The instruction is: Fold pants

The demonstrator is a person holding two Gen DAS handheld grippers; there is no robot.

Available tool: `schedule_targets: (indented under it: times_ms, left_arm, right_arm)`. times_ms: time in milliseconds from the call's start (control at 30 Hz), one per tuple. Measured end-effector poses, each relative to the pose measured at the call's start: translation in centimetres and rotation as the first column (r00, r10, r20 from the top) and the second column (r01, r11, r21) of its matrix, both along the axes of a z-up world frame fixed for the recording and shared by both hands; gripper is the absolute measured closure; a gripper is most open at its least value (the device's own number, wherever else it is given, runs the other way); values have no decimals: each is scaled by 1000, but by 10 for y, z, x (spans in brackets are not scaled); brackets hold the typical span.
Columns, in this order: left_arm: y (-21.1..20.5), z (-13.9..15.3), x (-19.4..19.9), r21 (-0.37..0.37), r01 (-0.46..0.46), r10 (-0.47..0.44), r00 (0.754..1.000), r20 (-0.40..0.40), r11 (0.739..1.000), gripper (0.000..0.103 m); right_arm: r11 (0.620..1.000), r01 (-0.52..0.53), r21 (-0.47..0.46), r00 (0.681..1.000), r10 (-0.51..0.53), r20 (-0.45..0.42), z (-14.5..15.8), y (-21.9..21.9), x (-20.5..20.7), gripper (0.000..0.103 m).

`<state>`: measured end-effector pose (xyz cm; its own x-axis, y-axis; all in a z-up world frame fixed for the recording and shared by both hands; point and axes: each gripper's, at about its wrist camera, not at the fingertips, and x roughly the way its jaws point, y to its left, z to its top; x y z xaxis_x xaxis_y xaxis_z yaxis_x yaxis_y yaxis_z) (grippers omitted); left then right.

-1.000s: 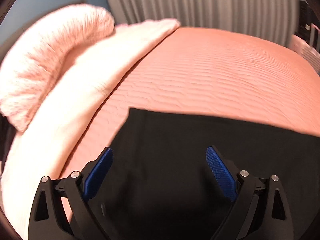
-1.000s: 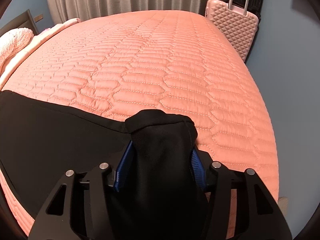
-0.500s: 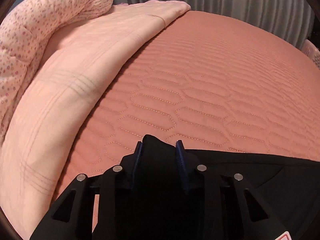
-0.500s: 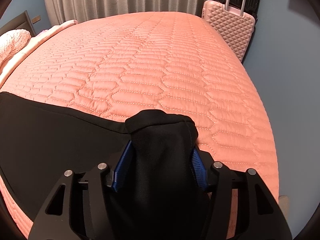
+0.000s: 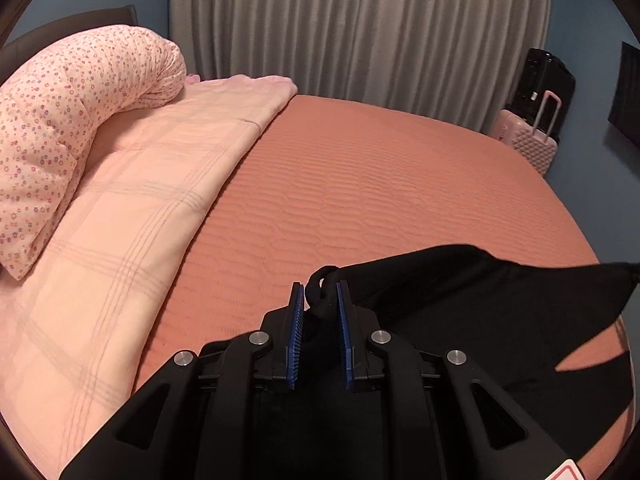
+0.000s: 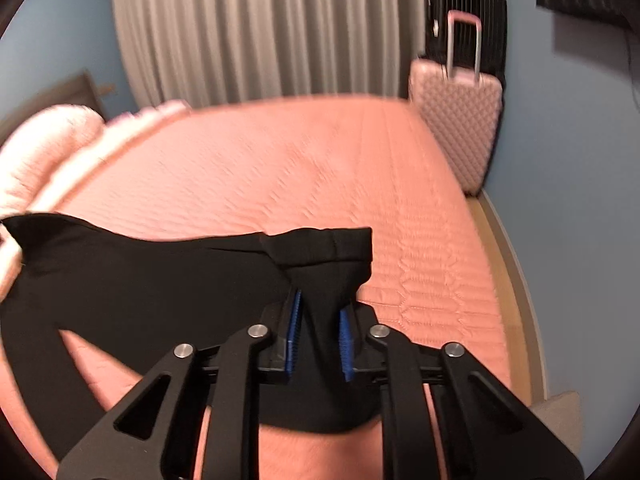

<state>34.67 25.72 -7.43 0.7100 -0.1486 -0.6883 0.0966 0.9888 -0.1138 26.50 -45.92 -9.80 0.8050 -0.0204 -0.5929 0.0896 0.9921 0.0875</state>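
Observation:
The black pants hang stretched between my two grippers above the orange quilted bed. My left gripper is shut on one corner of the pants, the fabric bunched between its blue pads. My right gripper is shut on the other corner of the pants, with a folded hem standing up above its fingers. The cloth sags between them and the two legs hang apart lower down. The right wrist view is blurred by motion.
A pale pink plaid blanket and a floral pillow lie along the bed's left side. A pink suitcase stands by the blue wall at the far right corner. Grey curtains hang behind the bed.
My left gripper closed on the pants' corner. Both grippers then lifted, raising the pants off the bed, so the cloth now hangs between them.

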Motion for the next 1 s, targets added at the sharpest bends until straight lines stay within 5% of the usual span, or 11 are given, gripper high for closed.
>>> schedule_targets:
  times_ms: [67, 167, 333, 467, 567, 633, 767, 833, 900, 967, 1000]
  left_arm:
    - [-1, 8, -38, 3, 34, -34, 999, -2, 999, 89]
    - [9, 13, -102, 8, 54, -54, 998, -14, 999, 103]
    - [58, -14, -167, -10, -65, 64, 993, -100, 998, 103]
    - [62, -53, -189, 119, -121, 142, 971, -191, 986, 103]
    - [36, -59, -182, 46, -136, 142, 972, -187, 990, 100]
    - [18, -61, -171, -98, -169, 150, 972, -179, 981, 96]
    - [1, -88, -149, -366, -236, 133, 949, -286, 900, 96]
    - [2, -100, -149, -502, -297, 147, 937, -317, 812, 91]
    - [3, -110, -152, -612, -342, 145, 926, -349, 713, 73]
    - [0, -116, -161, -685, -387, 169, 915, -366, 617, 71]
    - [-3, -118, -164, -696, -407, 179, 908, -379, 592, 71]
  right_arm:
    - [999, -36, 3, 999, 36, 34, 20, 11, -40, 90]
    - [998, -69, 2, 997, 68, 25, 30, 29, -96, 90]
    - [1000, -12, 18, 1000, 12, -11, 22, 35, -177, 93]
    - [992, 115, 51, 989, -109, -101, -6, 18, -212, 93]
    - [990, 140, 33, 985, -136, -106, -9, 29, -215, 93]
    - [994, 107, 21, 989, -104, -106, -7, 45, -205, 93]
    - [1000, 18, -23, 992, -21, -127, -11, 84, -174, 93]
    - [1000, -19, -15, 991, 17, -133, -15, 103, -168, 93]
    - [998, -54, -18, 991, 51, -127, -18, 122, -157, 93]
    - [997, -81, -13, 990, 79, -119, -19, 139, -146, 93]
    - [996, -87, -5, 990, 86, -116, -19, 143, -143, 93]
